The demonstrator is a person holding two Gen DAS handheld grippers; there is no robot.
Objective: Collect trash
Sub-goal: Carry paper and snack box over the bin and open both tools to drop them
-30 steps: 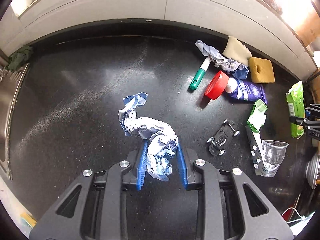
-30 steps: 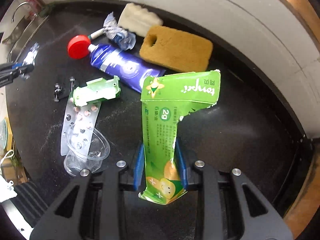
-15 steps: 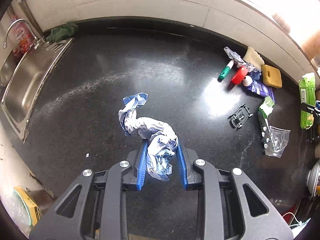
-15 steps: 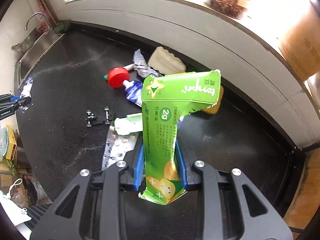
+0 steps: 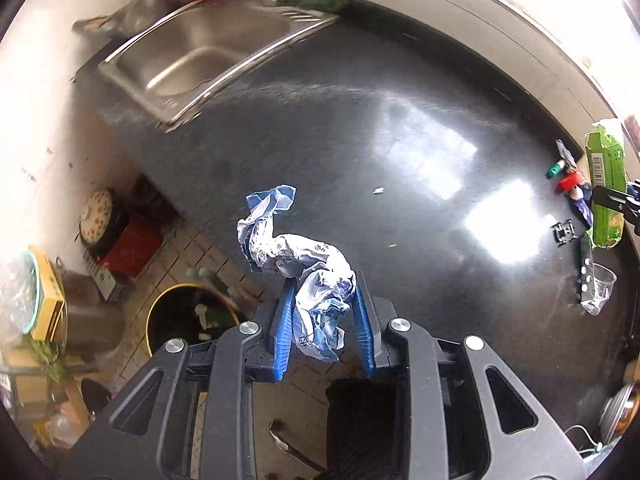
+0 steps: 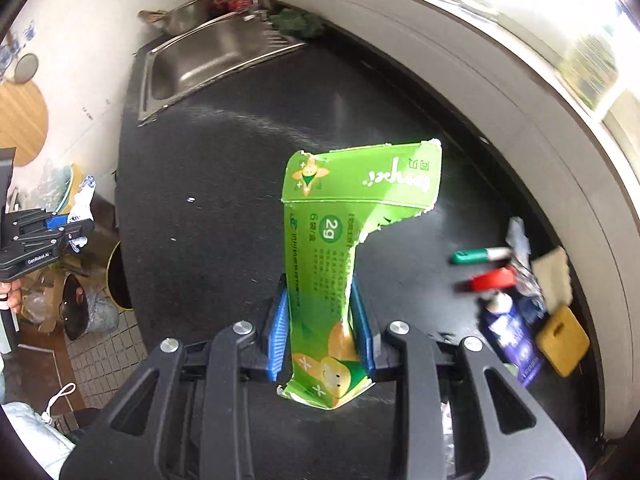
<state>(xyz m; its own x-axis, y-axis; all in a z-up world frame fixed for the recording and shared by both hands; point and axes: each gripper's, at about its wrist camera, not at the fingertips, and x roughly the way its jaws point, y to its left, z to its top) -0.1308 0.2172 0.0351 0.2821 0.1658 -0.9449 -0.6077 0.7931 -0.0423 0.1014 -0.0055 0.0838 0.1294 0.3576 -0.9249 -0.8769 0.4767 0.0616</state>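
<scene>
Black counter point(image 5: 360, 140) fills both views; your left gripper point(image 5: 324, 320) pinches the crumpled blue wrapper point(image 5: 308, 272) between its jaws at lower centre, your right gripper point(image 6: 320, 332) clamps the torn green box point(image 6: 340, 248) likewise.

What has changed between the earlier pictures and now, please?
Both grippers have swung away from the clutter toward the counter's sink end; the left gripper now hangs past the counter edge by the yellow-rimmed bin. Unchanged: it stays clamped on the crumpled wrapper, the right gripper on the green carton.
</scene>
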